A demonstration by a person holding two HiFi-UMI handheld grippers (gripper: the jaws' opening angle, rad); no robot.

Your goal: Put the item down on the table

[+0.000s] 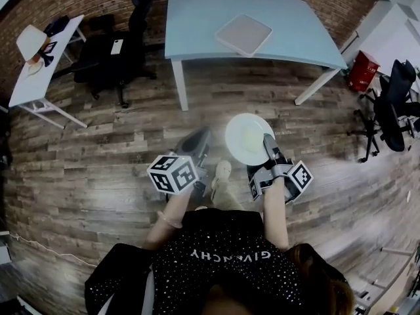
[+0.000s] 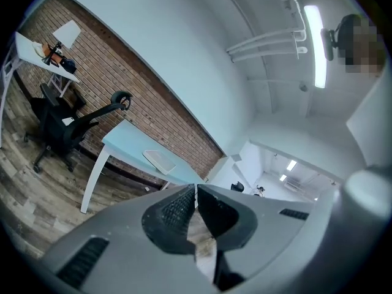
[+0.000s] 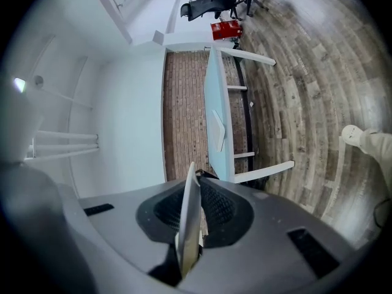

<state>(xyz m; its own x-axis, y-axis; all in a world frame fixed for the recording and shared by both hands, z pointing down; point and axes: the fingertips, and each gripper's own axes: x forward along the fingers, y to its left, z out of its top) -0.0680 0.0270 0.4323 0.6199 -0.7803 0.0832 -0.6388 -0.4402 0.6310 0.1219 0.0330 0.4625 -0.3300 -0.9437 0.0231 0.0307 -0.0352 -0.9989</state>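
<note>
A white round plate [image 1: 248,138] hangs over the wooden floor, and my right gripper [image 1: 268,143] is shut on its right rim. The right gripper view shows the plate [image 3: 188,216] edge-on between the two pads, with the right gripper [image 3: 195,185] clamped on it. My left gripper [image 1: 199,142] is beside the plate, apart from it. In its own view the left gripper [image 2: 196,195] is shut with nothing between the pads. The light-blue table [image 1: 197,18] stands some way ahead; it also shows as the table [image 2: 125,144] and the table [image 3: 217,84].
A flat white square tray [image 1: 244,33] lies on the table. A black office chair [image 1: 108,54] and a white side table [image 1: 29,77] with a lamp stand at the left. A red box [image 1: 363,71] and another black chair [image 1: 394,104] stand at the right.
</note>
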